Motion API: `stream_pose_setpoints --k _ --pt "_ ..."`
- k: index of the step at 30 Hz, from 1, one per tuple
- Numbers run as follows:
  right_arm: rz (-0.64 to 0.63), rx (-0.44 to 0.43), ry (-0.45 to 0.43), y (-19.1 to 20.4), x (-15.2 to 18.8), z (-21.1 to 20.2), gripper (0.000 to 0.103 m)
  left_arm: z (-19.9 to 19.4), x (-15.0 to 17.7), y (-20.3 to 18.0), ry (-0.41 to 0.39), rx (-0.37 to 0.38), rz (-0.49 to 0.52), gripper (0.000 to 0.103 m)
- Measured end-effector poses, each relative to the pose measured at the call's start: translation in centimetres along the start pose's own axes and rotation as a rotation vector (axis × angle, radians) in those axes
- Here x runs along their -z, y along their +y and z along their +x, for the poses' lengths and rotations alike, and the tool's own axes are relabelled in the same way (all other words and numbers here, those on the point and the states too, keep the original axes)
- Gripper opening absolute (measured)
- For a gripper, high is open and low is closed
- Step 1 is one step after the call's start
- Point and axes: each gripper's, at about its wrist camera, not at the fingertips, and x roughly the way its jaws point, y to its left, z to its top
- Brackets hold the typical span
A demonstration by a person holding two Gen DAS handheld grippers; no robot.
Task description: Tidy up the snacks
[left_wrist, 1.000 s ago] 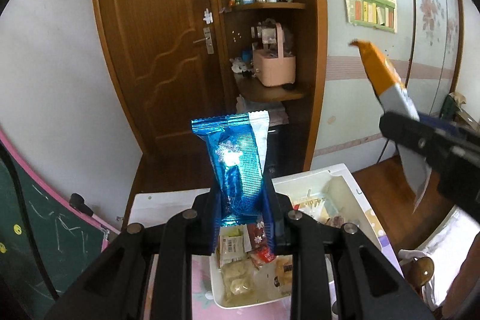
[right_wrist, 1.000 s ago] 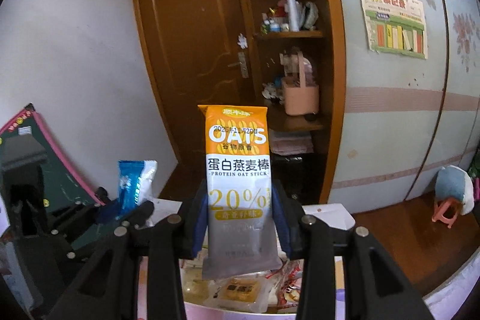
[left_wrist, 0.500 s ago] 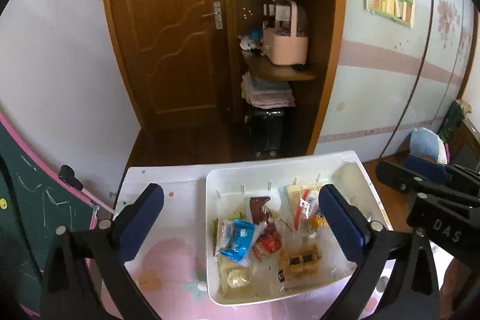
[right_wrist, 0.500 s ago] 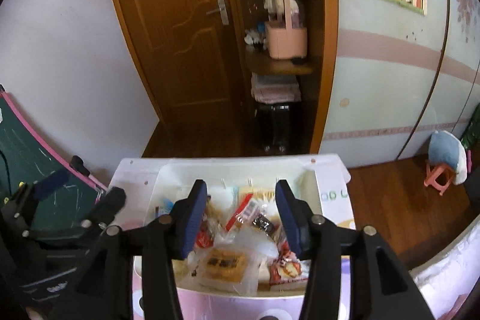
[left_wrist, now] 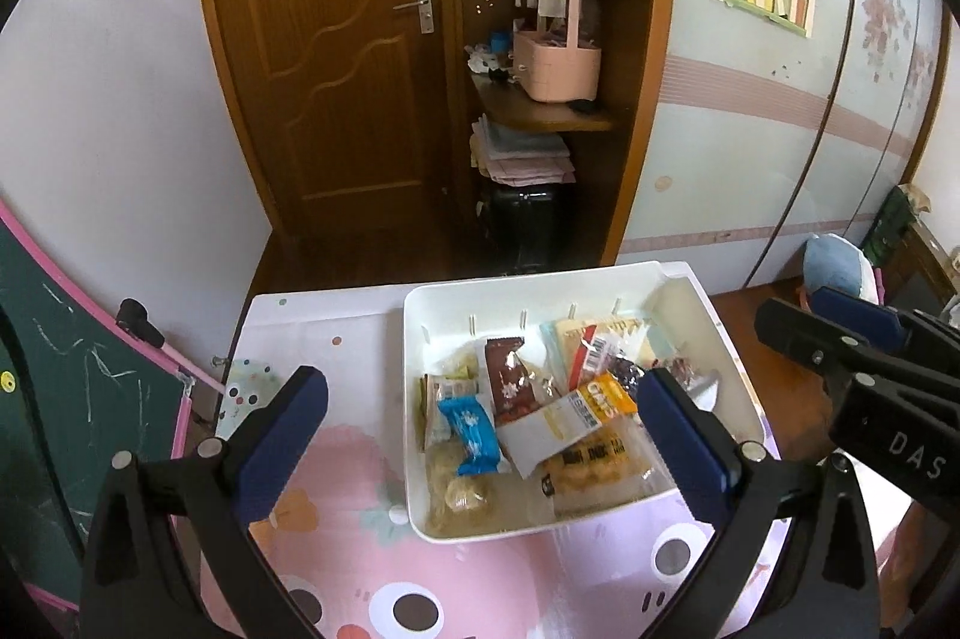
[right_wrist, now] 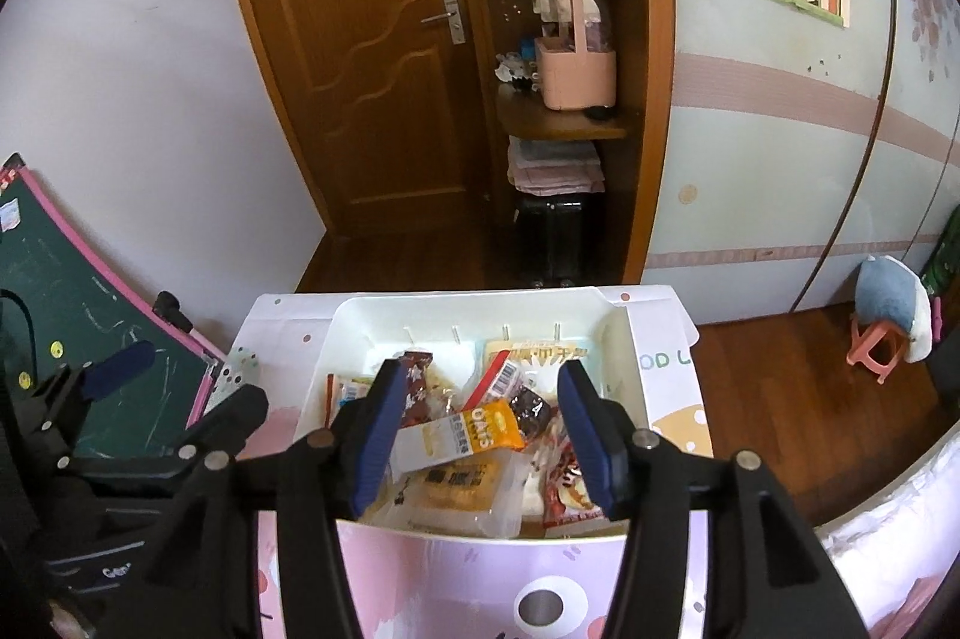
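Both the left tool (left_wrist: 480, 429) and right tool (right_wrist: 477, 429) gape wide and empty above the white rectangular plastic bin (left_wrist: 420, 465) of wrapped snacks (left_wrist: 564, 417) at the tabletop's (left_wrist: 336, 531) far right corner, so sorting likely comes next.

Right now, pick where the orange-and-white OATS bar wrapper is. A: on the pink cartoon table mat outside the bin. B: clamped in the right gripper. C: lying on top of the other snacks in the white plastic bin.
C: the orange-and-white OATS bar wrapper lies flat on other packets inside the white plastic bin, and the right gripper is open and empty above it.
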Motion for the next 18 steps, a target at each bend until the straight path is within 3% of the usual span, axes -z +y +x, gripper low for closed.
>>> stream_pose_setpoints --k 18 --pt "-0.035 -0.006 -0.058 1.4 3.5 -7.1 0.053 -10.0 3.5 -0.5 -0.079 0.044 0.025 0.103"
